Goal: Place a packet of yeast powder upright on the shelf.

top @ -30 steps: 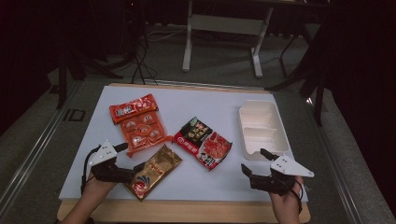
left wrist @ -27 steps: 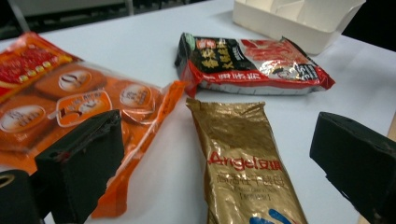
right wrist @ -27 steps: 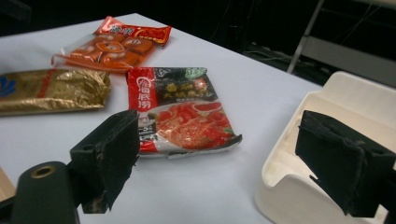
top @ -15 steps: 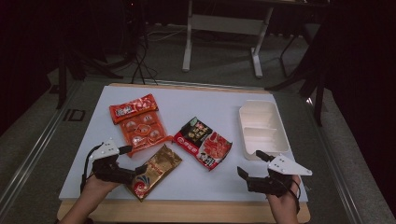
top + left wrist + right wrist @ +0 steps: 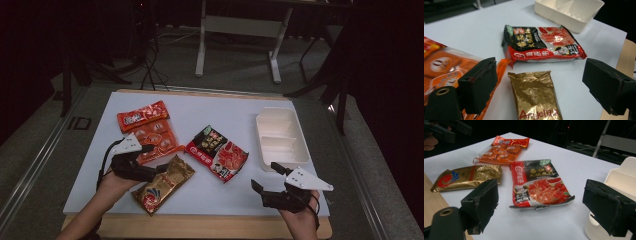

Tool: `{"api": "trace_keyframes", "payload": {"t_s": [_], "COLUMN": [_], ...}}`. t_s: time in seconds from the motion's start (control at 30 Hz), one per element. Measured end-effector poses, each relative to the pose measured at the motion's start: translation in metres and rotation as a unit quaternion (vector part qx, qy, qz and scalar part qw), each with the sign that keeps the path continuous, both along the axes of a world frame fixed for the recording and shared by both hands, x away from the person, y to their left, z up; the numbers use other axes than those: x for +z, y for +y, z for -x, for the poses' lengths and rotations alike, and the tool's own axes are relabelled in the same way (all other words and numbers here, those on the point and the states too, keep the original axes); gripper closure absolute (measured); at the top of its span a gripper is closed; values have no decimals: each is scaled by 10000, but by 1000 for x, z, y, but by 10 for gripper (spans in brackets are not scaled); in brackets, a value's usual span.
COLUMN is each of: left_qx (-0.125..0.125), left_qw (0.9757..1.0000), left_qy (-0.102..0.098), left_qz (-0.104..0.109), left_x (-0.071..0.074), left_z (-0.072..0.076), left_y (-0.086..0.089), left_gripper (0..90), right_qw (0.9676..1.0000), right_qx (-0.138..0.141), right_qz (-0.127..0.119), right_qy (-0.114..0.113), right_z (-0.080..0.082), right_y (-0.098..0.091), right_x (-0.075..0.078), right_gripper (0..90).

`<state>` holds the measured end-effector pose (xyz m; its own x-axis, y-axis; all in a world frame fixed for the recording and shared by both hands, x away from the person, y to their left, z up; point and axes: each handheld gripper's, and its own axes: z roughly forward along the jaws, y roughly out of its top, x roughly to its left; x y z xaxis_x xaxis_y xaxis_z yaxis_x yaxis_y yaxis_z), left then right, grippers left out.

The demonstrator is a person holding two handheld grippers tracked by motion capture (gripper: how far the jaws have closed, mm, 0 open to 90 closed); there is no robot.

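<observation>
A gold foil packet (image 5: 164, 185) lies near the front of the white mat. My left gripper (image 5: 152, 162) hovers at its upper left end. In the left gripper view the gold packet (image 5: 535, 97) sits low between the jaws of the left gripper (image 5: 541, 75). They have just been closing a little but still stand wide, with no pad on the foil. A red-and-black noodle packet (image 5: 217, 159) lies mid-table and an orange snack packet (image 5: 149, 130) behind the left hand. My right gripper (image 5: 267, 177) is open and empty at the front right, facing the noodle packet (image 5: 536, 183).
A white compartment tray (image 5: 281, 137) stands at the right, just beyond my right gripper, with nothing in it. The white mat (image 5: 90, 165) lies on a wooden tabletop whose edge runs along the front. Dark floor, cables and a stand's legs lie behind the table.
My left gripper has risen and shifted away from me and slightly right, onto the upper end of the gold packet. The right gripper has stayed where it was.
</observation>
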<state>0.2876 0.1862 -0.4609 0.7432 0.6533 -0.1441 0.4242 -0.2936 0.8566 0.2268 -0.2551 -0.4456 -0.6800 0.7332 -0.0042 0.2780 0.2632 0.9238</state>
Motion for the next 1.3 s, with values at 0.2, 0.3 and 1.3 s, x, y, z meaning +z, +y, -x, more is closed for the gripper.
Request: {"api": "trace_keyframes", "payload": {"t_s": [0.2, 0.3, 1.3], "left_qx": [61, 62, 92], "left_qw": [9993, 9989, 9877], "left_qy": [194, 310, 902], "left_qz": [-304, -350, -1277], "left_x": [-10, -16, -58], "left_z": [-11, -18, -54], "left_y": [-14, -18, -45], "left_gripper": [206, 221, 395], "right_qw": [10000, 10000, 9996], "right_qx": [38, 71, 200], "right_qz": [-10, 63, 164], "right_qy": [-5, -10, 71], "right_z": [3, 4, 1], "right_y": [2, 3, 4], "right_x": [2, 2, -5], "right_gripper": [142, 162, 168]}}
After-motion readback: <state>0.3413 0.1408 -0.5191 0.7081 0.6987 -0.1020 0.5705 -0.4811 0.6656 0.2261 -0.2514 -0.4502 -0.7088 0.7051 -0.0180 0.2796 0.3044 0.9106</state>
